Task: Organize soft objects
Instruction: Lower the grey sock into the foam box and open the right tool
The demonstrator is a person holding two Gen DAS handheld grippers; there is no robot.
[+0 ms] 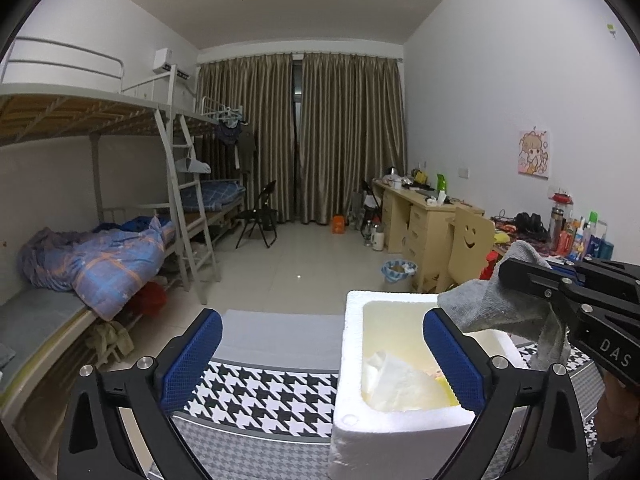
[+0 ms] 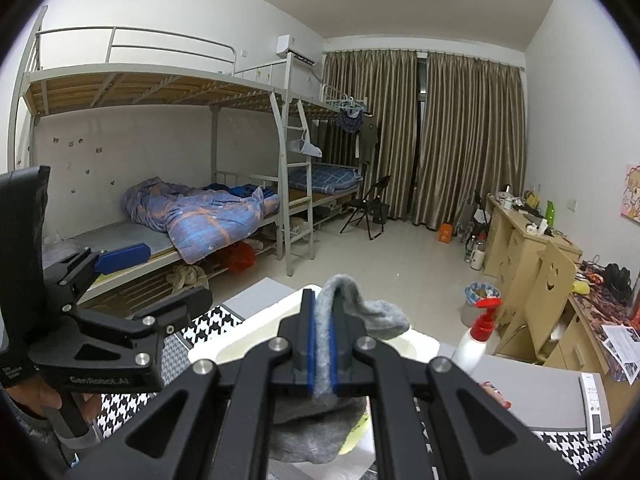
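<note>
While the right tongs (image 2: 323, 344) stand pinched flat on a grey sock (image 2: 376, 312), the sock hangs limp over the white foam box (image 1: 352, 360), its toe drooping past the pads. It looks light, soft and floppy, so a mid-length pinch should hold. Beside the box, the left tongs (image 1: 320, 360) gape wide, holding nothing.

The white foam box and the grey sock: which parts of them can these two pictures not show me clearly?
- White foam box, left wrist view: its right wall is hidden behind the open left gripper's blue pad; its base is cut off by the bottom edge.
- Box contents: pale crumpled items, too indistinct to identify.
- Grey sock, right wrist view: the right gripper, shut on it, covers the middle; the lower end is cut off below.
</note>
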